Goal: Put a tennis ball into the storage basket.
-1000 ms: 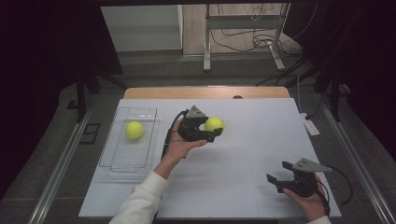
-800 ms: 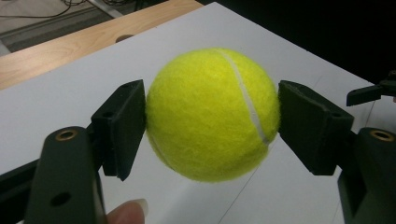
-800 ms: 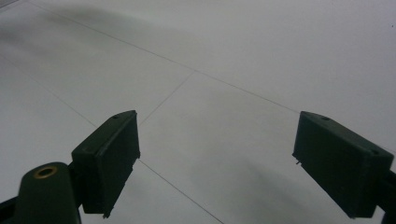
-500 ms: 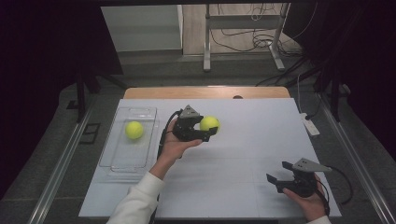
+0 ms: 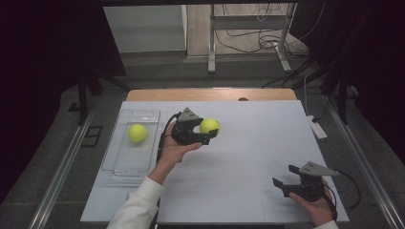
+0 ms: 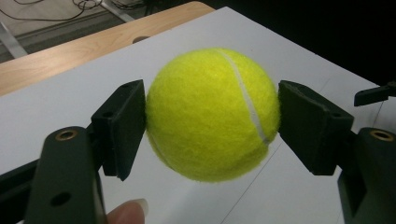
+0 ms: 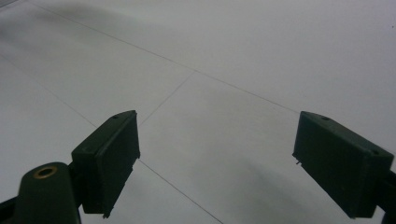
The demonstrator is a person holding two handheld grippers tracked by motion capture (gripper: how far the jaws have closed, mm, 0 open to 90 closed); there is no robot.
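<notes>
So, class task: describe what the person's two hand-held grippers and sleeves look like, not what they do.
Each hand-held gripper, left and right, is black, with two flat rectangular pads and brass-coloured rivets. A grey three-cornered plate sits on top of each, and a black cable trails off. The left arm wears a white sleeve.

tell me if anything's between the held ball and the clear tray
Nothing visible is. The left gripper holds the ball above the table, right of the tray. Bare table lies between them. Another ball already sits in the tray, with room beside it.
</notes>
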